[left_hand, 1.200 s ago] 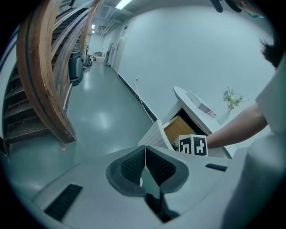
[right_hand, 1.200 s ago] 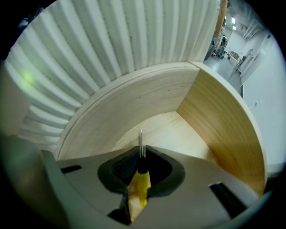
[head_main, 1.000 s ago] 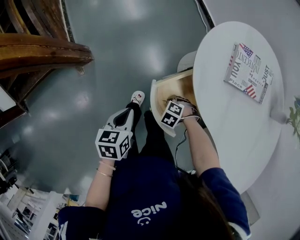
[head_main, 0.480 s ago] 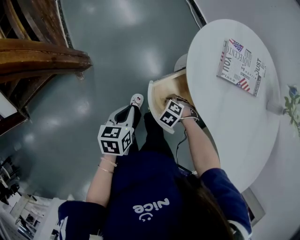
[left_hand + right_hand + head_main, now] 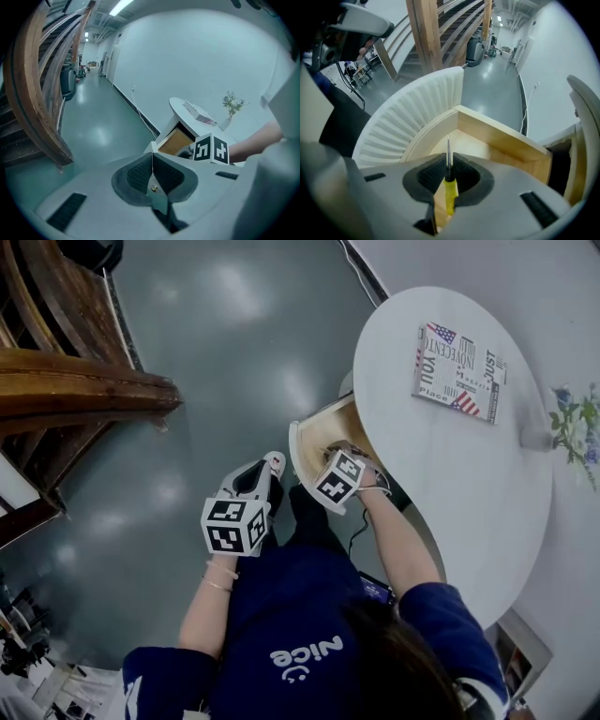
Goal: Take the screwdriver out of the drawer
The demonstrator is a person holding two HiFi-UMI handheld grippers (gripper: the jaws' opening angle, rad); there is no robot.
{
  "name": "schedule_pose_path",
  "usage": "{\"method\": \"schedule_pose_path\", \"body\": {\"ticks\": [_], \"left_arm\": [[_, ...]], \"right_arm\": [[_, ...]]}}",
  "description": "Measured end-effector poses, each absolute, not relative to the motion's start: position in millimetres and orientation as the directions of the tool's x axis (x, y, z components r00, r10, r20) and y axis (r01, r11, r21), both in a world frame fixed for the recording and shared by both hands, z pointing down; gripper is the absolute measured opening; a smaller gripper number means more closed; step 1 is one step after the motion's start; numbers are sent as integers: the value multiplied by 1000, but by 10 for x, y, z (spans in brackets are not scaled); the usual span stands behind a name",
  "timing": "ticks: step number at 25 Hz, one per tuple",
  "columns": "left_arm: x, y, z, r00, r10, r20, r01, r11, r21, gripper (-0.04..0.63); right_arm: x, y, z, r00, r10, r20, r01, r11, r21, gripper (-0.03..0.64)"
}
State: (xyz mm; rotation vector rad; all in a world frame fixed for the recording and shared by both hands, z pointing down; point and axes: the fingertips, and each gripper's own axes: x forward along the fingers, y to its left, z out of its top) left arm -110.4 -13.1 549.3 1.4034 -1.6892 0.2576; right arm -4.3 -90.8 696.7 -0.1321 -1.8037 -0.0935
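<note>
Right tongs (image 5: 449, 174) pinch a yellow-handled screwdriver (image 5: 450, 199), its shaft pointing out past their tips over the open drawer (image 5: 506, 136). Left tongs (image 5: 153, 174), pressed together and empty, hang above the floor (image 5: 93, 136).

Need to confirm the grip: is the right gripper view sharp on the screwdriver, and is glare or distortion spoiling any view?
Right gripper view: screwdriver sharp between the jaws, picture edges fisheye-warped. Head view: soft lamp glare on the floor. Left gripper view: dark vignetted corners, centre clear.
</note>
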Motion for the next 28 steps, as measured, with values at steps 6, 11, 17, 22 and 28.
{"method": "schedule_pose_path", "body": {"ticks": [6, 11, 17, 22, 28], "left_arm": [[-1119, -204, 5380, 58, -696, 716, -883, 299, 363, 5], [-1040, -295, 5328, 89, -711, 698, -891, 257, 374, 5], [-928, -397, 5305, 135, -720, 681, -897, 203, 392, 5], [-845, -460, 5311, 161, -722, 673, -897, 178, 406, 5], [-784, -554, 5278, 213, -718, 663, -904, 113, 413, 5]], "right_arm": [[-109, -909, 6729, -270, 5, 963, 118, 993, 28, 51], [-85, -874, 6566, -302, -11, 953, 49, 998, 27, 51], [-47, -930, 6313, -339, -56, 939, -29, 998, 49, 51], [-20, -977, 6087, -377, -86, 922, -109, 993, 48, 51], [-34, -959, 5843, -421, -123, 899, -198, 979, 41, 51]]}}
